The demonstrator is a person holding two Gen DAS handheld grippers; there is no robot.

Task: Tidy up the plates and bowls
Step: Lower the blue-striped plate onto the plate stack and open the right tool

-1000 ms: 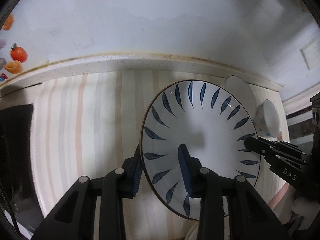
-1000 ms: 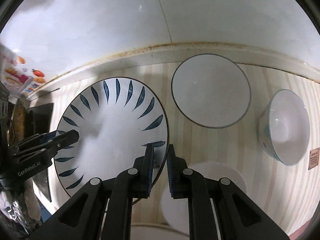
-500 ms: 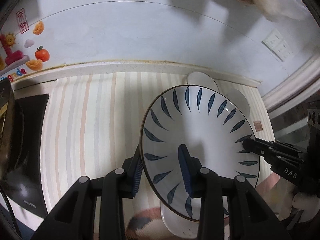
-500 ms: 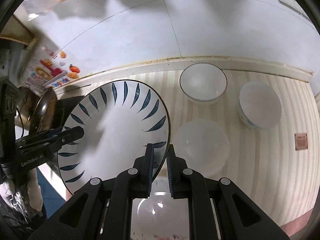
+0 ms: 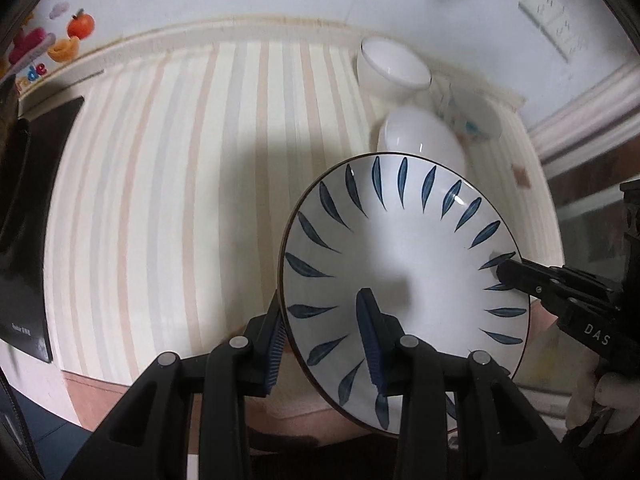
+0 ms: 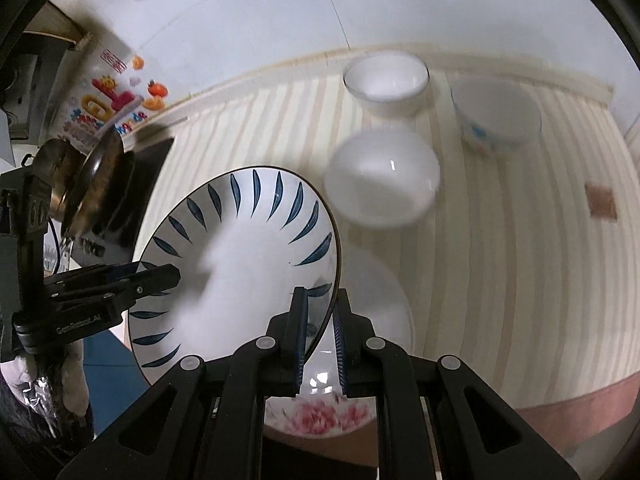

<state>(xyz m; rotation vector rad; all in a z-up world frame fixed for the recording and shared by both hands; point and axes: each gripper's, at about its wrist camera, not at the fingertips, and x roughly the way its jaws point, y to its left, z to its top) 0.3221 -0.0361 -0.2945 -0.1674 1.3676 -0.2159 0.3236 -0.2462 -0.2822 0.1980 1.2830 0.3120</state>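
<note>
A white plate with blue leaf marks is held in the air above the striped counter, tilted. My left gripper is shut on its left rim. My right gripper is shut on its right rim; it shows in the left wrist view at the plate's far edge. Three bowls stand at the back: a white one, a blue-patterned one and a wider white one. A plate with pink flowers lies under my right gripper.
The striped counter runs to a white tiled wall. A black cooktop with a pan is at the left. The counter's front edge is close below. A small brown tag lies at the right.
Both grippers have lifted the blue-leaf plate higher and pulled it back toward the counter's front edge. The bowls now look smaller and farther. The flowered plate has come into view.
</note>
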